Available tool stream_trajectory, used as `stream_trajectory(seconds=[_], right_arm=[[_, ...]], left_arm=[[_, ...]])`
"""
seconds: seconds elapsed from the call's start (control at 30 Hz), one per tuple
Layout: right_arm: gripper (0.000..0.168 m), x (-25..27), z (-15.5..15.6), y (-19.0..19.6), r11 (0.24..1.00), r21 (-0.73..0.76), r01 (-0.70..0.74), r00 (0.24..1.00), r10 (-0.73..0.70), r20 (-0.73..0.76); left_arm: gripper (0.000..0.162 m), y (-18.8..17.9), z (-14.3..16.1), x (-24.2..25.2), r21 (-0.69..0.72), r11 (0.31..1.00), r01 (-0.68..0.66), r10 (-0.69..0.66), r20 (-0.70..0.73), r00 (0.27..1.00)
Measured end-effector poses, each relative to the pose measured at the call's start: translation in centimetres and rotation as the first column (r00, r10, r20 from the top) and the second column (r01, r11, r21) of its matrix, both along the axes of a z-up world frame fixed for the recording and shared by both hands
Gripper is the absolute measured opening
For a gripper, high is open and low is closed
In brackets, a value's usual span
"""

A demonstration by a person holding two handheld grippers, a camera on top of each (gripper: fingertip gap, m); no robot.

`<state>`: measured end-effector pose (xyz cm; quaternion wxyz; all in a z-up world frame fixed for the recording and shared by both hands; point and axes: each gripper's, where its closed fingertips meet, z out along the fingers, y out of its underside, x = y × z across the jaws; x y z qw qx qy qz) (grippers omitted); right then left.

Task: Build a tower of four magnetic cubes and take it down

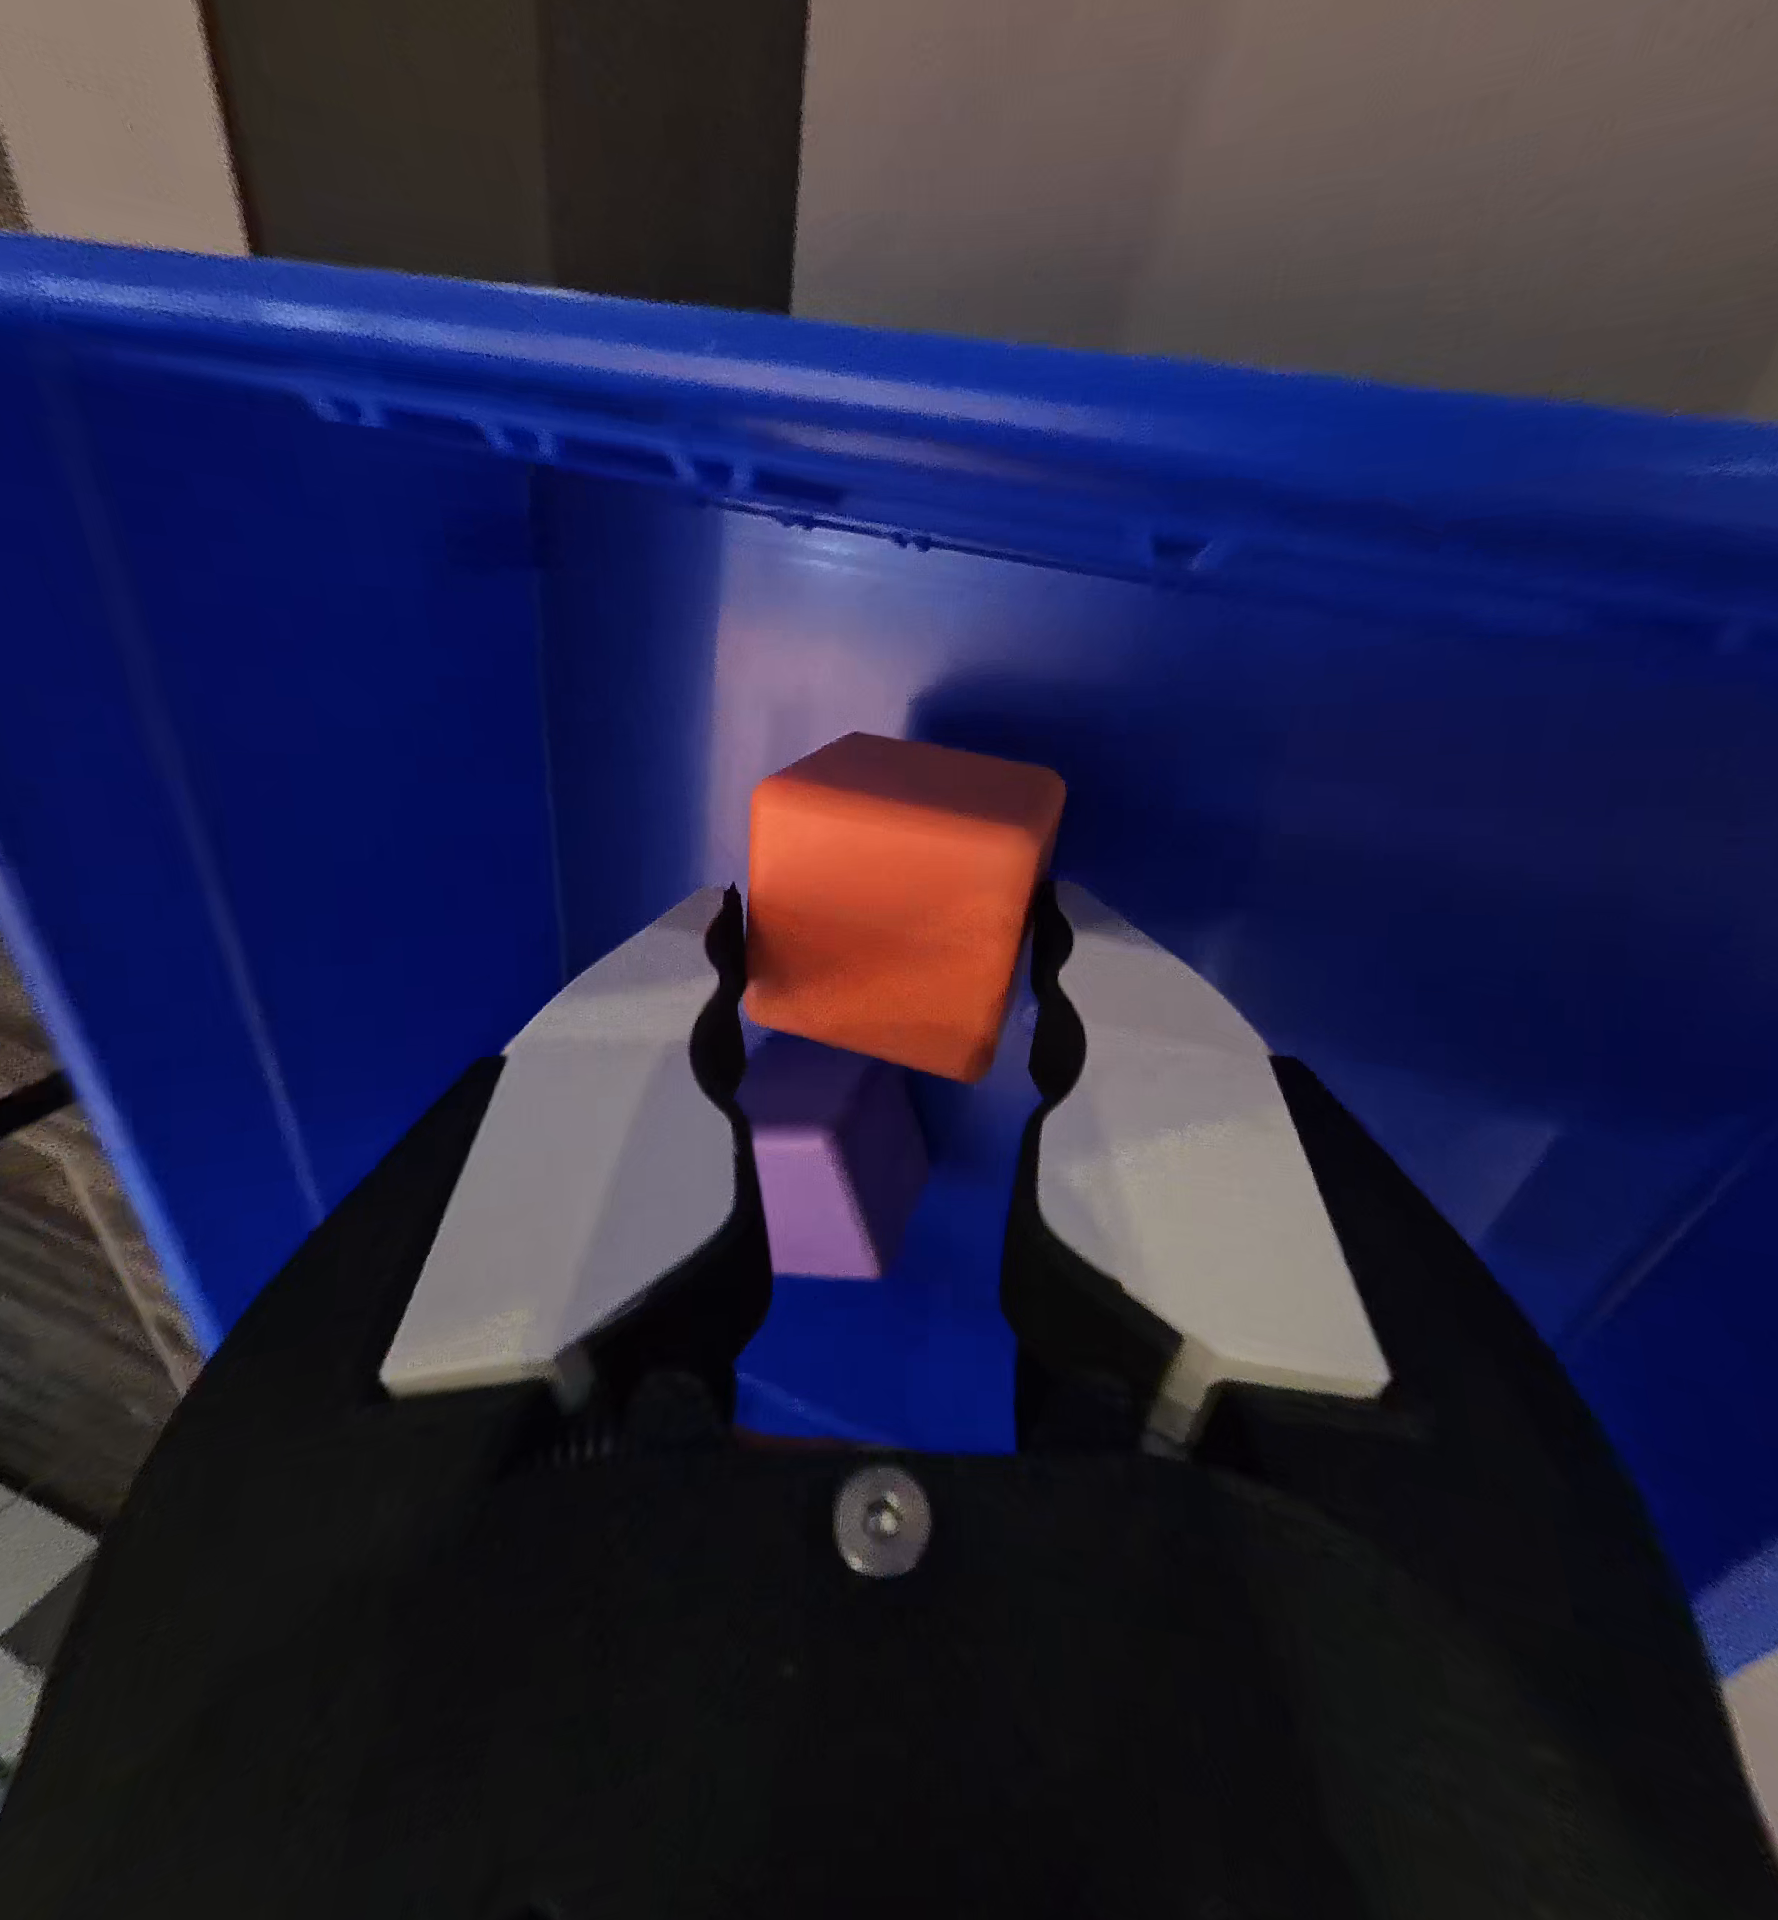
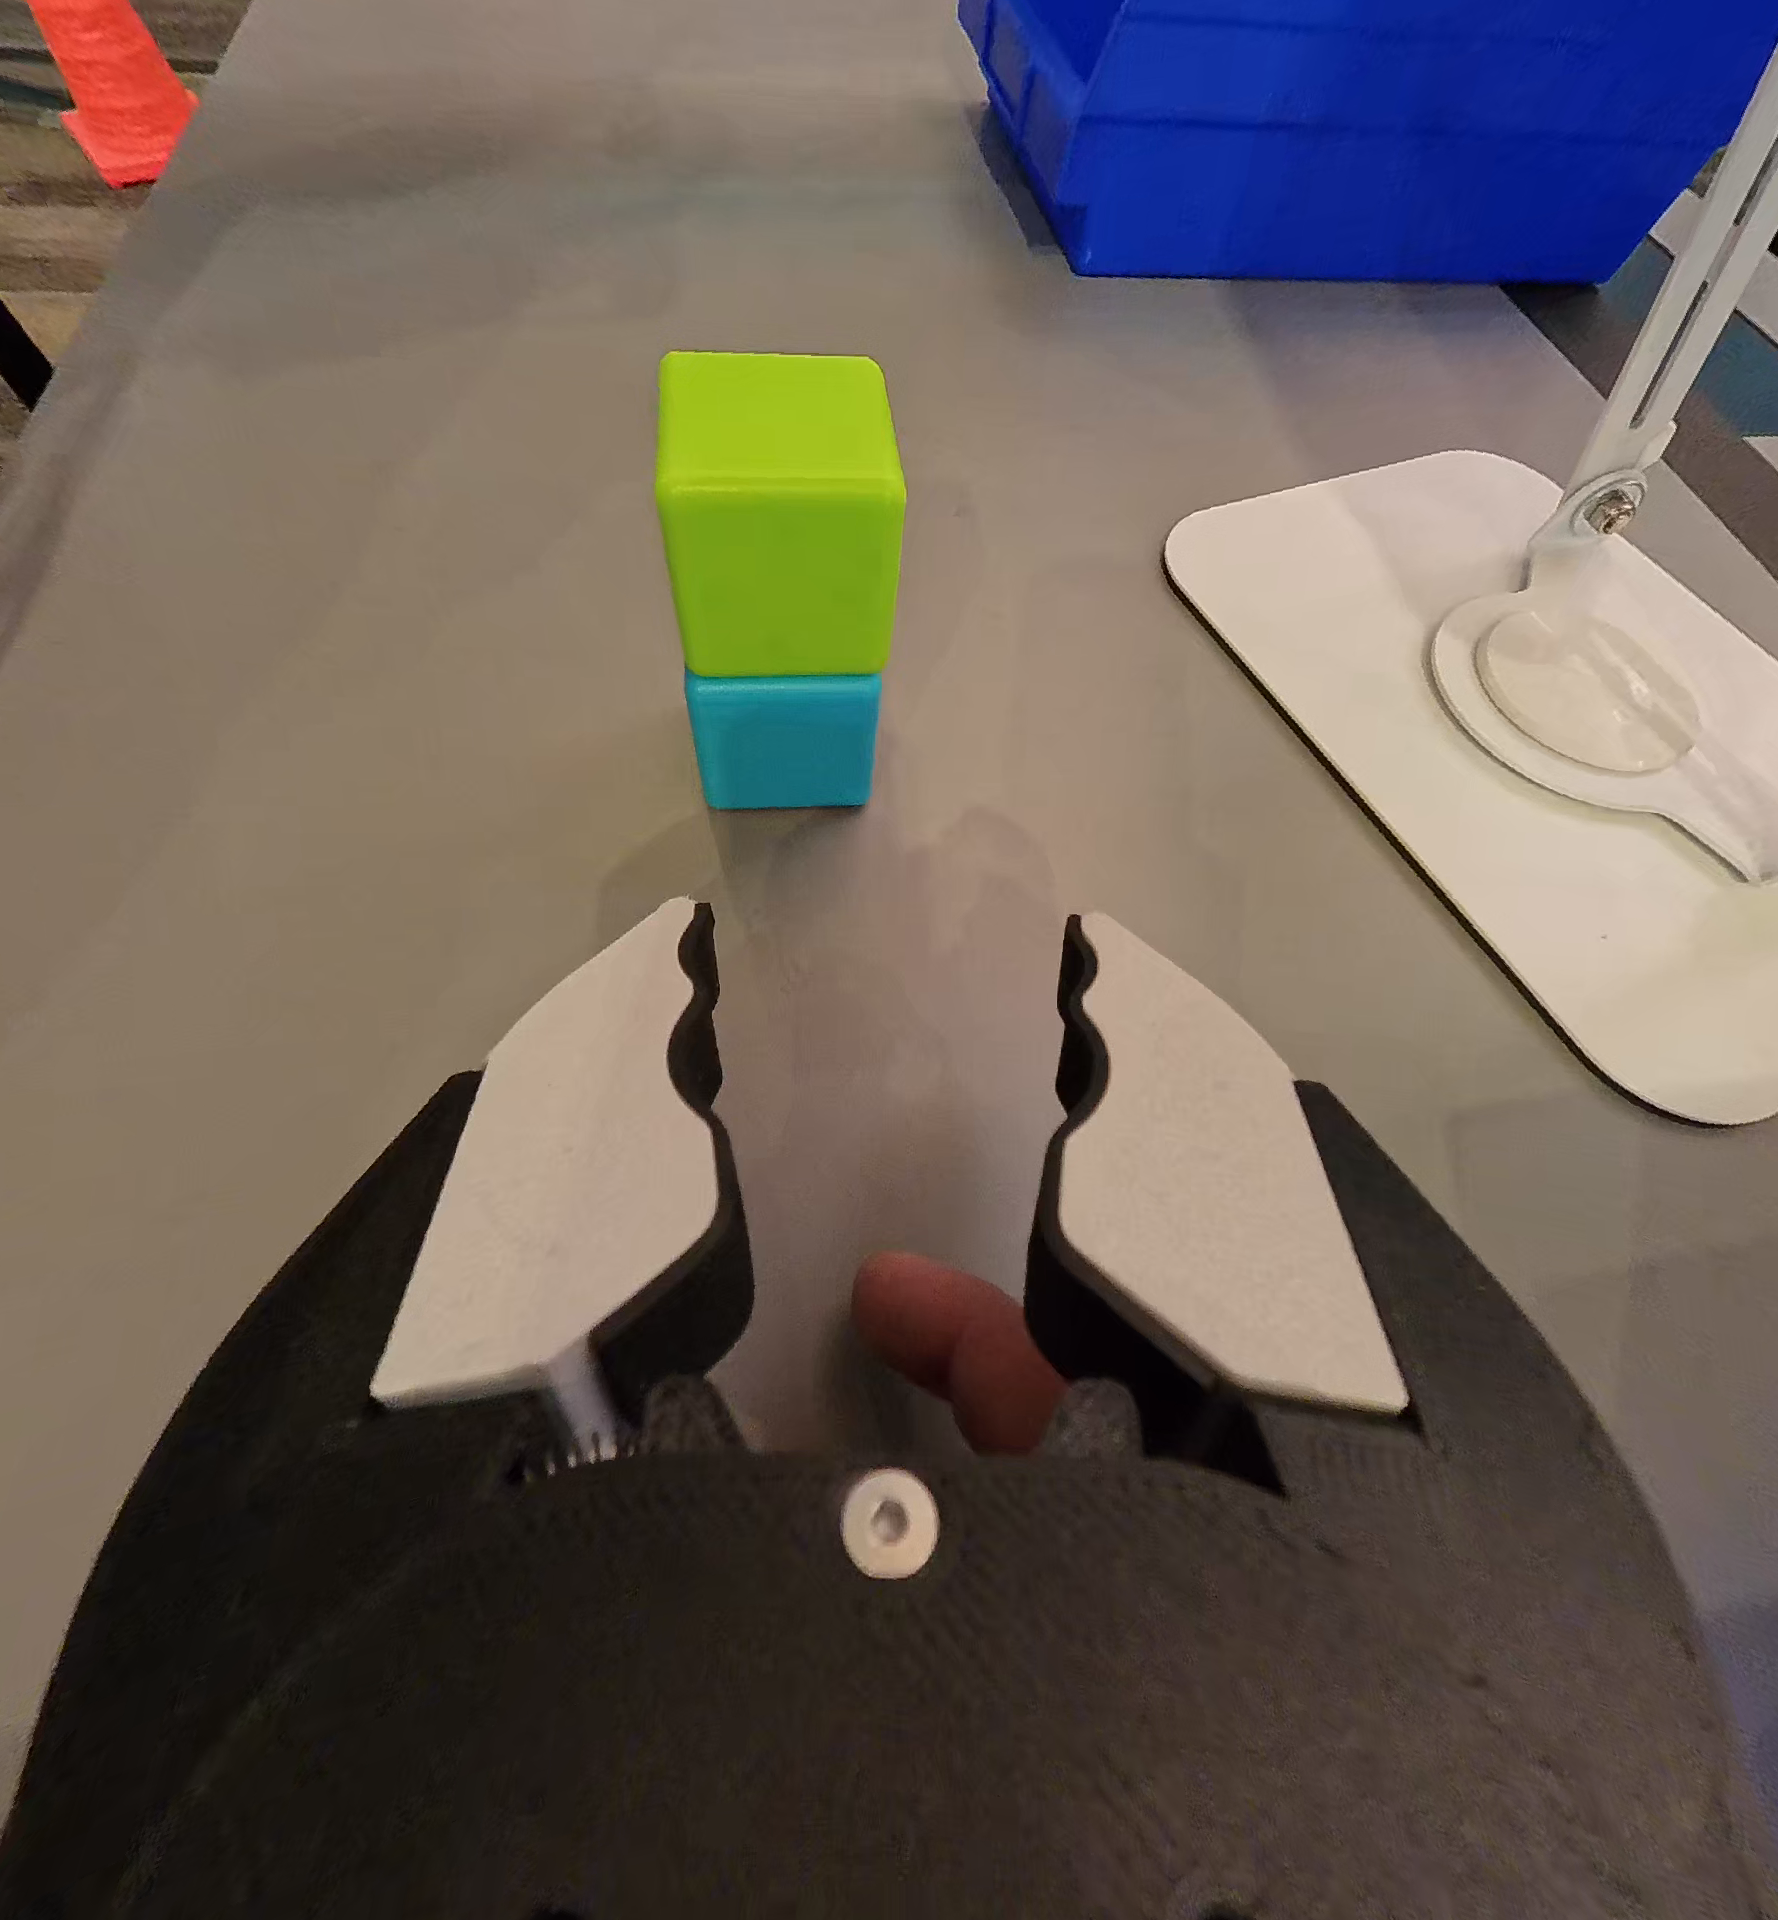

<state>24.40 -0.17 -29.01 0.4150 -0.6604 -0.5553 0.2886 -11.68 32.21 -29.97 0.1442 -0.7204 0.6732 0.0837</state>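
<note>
One purple cube [image 1: 823,1195] in the blue bin [image 1: 1384,831], orange cube [image 1: 895,904] pinched by left gripper [image 1: 890,914], right gripper [image 2: 885,925] spread wide.

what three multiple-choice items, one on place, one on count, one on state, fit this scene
1. Where is the purple cube?
A. inside the blue bin
B. on top of the green cube
C. on the white stand base

2. How many cubes are stacked on the grey table?
A. one
B. two
C. four

3. What is the left hand-held gripper doing?
A. open and empty
B. shut on the orange cube
C. shut on the teal cube

Answers: 1 A, it lies on the bin floor below the gripper; 2 B, the green cube sits on the teal cube; 3 B, both fingers press the orange cube's sides.
</note>
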Motion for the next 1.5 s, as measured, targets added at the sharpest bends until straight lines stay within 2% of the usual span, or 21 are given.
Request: stream_trajectory(seconds=[0.17,0.4,0.57,0.73,0.9,1.2,1.5], right_arm=[[0.064,-0.1,-0.1,-0.1,1.0,0.006,-0.005,1.0,0.005,0.012],[0.063,-0.1,-0.2,-0.1,1.0,0.011,-0.008,1.0,0.007,0.018],[0.064,-0.1,-0.2,-0.1,1.0,0.006,-0.005,1.0,0.005,0.013],[0.063,-0.1,-0.2,-0.1,1.0,0.007,-0.006,1.0,0.006,0.016],[0.063,-0.1,-0.2,-0.1,1.0,0.01,-0.006,1.0,0.006,0.018],[0.063,-0.1,-0.4,-0.2,1.0,0.018,-0.011,0.999,0.01,0.031],[0.063,-0.2,-0.5,-0.3,0.999,0.03,-0.014,0.999,0.013,0.044]], left_arm=[[0.052,-2.1,3.7,0.5,0.027,0.998,-0.059,0.059,0.029,0.998],[0.052,-7.8,8.4,3.1,0.035,0.999,-0.026,0.024,0.076,0.997],[0.052,-11.7,11.2,6.5,0.052,0.998,-0.036,0.031,0.099,0.995],[0.052,-16.7,12.9,12.1,0.034,0.999,-0.005,0.0,0.127,0.992],[0.052,-21.4,12.6,17.6,0.014,0.999,0.05,-0.051,0.115,0.992],[0.052,-28.0,9.8,23.9,-0.039,0.992,0.119,-0.115,0.085,0.99],[0.051,-30.6,6.5,28.2,-0.042,0.99,0.134,-0.131,0.065,0.989]])
